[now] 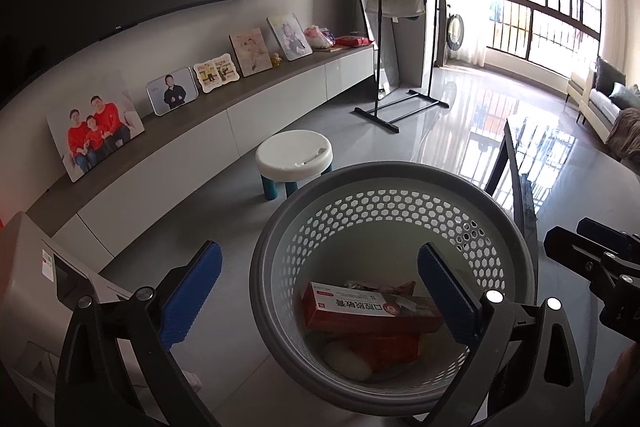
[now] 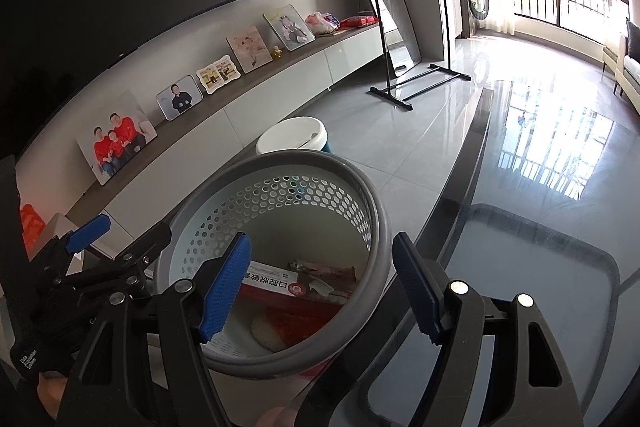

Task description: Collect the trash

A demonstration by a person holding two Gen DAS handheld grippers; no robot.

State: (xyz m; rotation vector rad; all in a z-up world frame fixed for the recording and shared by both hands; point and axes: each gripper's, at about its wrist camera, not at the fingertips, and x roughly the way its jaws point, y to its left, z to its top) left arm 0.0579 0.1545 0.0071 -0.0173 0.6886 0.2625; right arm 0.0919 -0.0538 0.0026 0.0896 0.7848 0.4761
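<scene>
Left gripper (image 1: 320,301): jaws stand wide apart, nothing between the pads; it hangs over the near-left part of the basket mouth, angled downward.
Left gripper fingers (image 1: 192,301): the left blue pad lies outside the basket wall over the floor; the right blue pad sits over the basket interior.
Right gripper (image 2: 320,293): jaws stand open with no object pressed between the pads; the basket's right rim passes through the gap without touching either pad as far as the view shows.
Right gripper fingers (image 2: 226,293): the left pad is over the basket interior; the right pad is over the glass table.
Basket (image 1: 516,243): round, grey rim, white perforated wall, standing upright on the floor just beside the glass table (image 2: 540,211).
Red carton (image 1: 372,307): lies inside the basket on top of the other trash, below both grippers, touching neither.
Carton position relative to left gripper: between and below the two pads, nearer the right pad, which overlaps the carton's right end in that view.
Carton long axis: runs roughly crosswise to both grippers, left to right in the left wrist view, slightly tilted with the right end lower.
Carton face: printed white label strip faces up.
Other trash (image 1: 352,359): a pale rounded item and orange-red wrapping under the carton; details unclear.
Stool (image 1: 294,157): white, beyond the basket on the floor.
</scene>
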